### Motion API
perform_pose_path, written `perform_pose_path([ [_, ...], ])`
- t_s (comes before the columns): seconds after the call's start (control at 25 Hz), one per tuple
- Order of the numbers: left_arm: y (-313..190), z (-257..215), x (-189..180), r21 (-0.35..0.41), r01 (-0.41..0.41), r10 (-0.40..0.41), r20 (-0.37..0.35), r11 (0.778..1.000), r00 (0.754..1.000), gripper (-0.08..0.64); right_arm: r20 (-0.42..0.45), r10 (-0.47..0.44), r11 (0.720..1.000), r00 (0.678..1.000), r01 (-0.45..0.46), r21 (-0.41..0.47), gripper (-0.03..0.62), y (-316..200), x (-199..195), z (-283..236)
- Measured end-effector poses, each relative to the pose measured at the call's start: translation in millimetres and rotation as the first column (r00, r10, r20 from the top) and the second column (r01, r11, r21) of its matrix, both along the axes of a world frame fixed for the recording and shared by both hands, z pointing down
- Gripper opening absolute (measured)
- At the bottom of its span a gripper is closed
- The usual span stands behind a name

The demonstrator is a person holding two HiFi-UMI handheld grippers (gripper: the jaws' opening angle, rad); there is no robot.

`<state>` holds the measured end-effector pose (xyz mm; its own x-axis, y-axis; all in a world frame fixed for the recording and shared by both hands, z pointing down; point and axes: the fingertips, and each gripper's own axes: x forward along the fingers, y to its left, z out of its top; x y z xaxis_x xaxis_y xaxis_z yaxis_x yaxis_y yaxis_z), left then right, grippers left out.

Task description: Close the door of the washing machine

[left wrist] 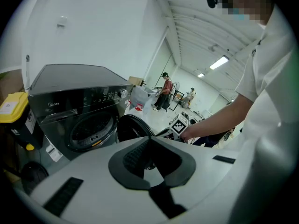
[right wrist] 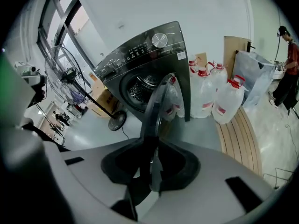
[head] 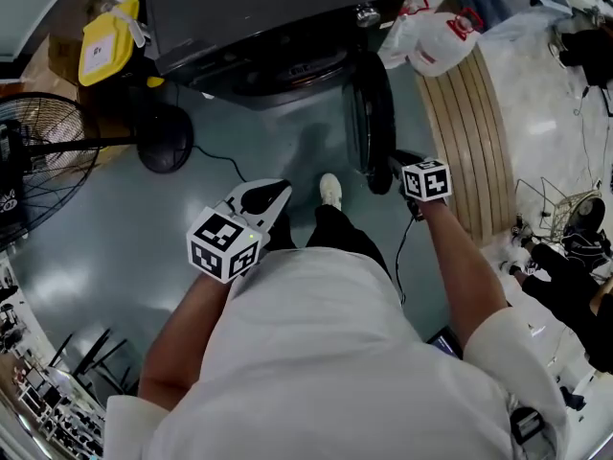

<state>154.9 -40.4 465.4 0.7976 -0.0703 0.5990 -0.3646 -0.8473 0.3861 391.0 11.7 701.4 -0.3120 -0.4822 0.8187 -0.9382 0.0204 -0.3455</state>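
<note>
Two tools in the head view: left tool [head: 271, 195] over the floor, right tool [head: 395, 164] at the rim of the swung-open door [head: 375, 113] of the washing machine [head: 268, 12]. Left gripper view: jaws apart, nothing between. Right gripper view: jaws wide, door edge between, no clamping visible.

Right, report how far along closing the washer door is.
Done: nothing yet; the door stands wide open, edge-on to the washing machine. In hand: the right tongs are at the door's outer edge, which sits between the open jaws. The left tongs hang open and empty. Left: swing the door onto the drum opening and latch it.
</note>
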Motion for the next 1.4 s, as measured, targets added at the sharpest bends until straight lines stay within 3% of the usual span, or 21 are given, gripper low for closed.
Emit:
perform_pose_path([
  [0.68, -16, -1, -49, 0.026, 0.1, -0.1, -0.01, 0.995, 0.995, 0.023, 0.095, 0.075, 0.997, 0.993, -0.074, -0.016, 0.106, -32, -66, 5],
  [1.4, -40, 6, -125, 0.005, 0.247, -0.247, -0.004, 0.969, 0.969, 0.023, 0.199, 0.157, 0.988, 0.967, -0.155, -0.025, 0.098, -133, -164, 3],
])
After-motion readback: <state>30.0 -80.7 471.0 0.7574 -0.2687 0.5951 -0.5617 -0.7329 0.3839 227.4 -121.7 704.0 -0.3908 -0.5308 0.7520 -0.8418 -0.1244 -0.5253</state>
